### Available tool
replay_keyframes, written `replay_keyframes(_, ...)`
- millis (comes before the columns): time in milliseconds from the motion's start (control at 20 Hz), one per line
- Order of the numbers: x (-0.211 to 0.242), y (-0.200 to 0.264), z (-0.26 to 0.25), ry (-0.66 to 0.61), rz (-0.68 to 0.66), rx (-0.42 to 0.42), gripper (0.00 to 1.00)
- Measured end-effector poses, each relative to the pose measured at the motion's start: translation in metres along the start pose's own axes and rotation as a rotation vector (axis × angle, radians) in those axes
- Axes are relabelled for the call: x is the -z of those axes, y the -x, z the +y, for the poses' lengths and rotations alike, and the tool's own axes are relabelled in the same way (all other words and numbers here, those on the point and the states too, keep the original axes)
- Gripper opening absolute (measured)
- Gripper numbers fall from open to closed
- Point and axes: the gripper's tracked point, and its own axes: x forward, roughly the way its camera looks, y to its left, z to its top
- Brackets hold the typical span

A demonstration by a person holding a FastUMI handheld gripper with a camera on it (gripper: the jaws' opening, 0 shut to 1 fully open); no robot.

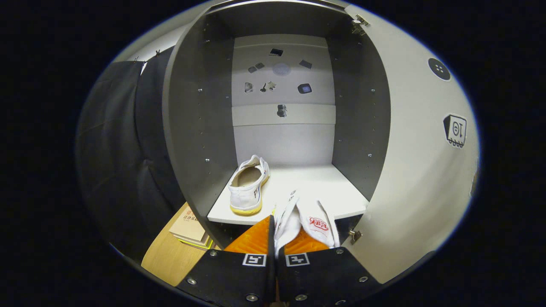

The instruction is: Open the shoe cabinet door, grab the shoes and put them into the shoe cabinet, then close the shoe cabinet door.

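Now, in the gripper view, the tall grey shoe cabinet [200, 128] stands open across the middle of the frame, its pale door [418, 162] swung wide to the right, with a small metal hinge [355, 234] showing at the door's lower inner corner. On the flat white shelf [332, 187] inside, toward its left front, one white canvas shoe with a yellowish rubber sole [248, 184] already rests, lying lengthwise along the shelf.

At the bottom centre, the gripper [274, 238] is clenched on the second white canvas shoe, the one with a red printed mark on its lining [308, 219]; both fingers appear to press the soft upper edge between them, and the shoe sticks up and forward from them, its far end reaching over the shelf's front lip just right of the first shoe.

In the lower left of the frame, below the shelf, a stack of books [190, 228] lies on a light wooden surface [164, 260].

By my reading, the door is open, one shoe is stowed, and the second is being carried in. The next move calls for pushing the held shoe farther over the shelf, beside the first without knocking it, lowering it flat, and then loosening the fingers. Closing the door is left.
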Motion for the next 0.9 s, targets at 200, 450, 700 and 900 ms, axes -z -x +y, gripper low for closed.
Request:
replay_keyframes(200,-0.008,-0.041,-0.014,0.016,0.042,-0.008,0.02)
replay_keyframes(450,-0.014,-0.096,-0.026,0.032,0.079,-0.035,0.02)
replay_keyframes(700,-0.020,-0.150,-0.030,0.054,0.095,-0.064,0.02)
replay_keyframes(900,-0.027,-0.184,-0.028,0.102,0.089,-0.084,0.02)
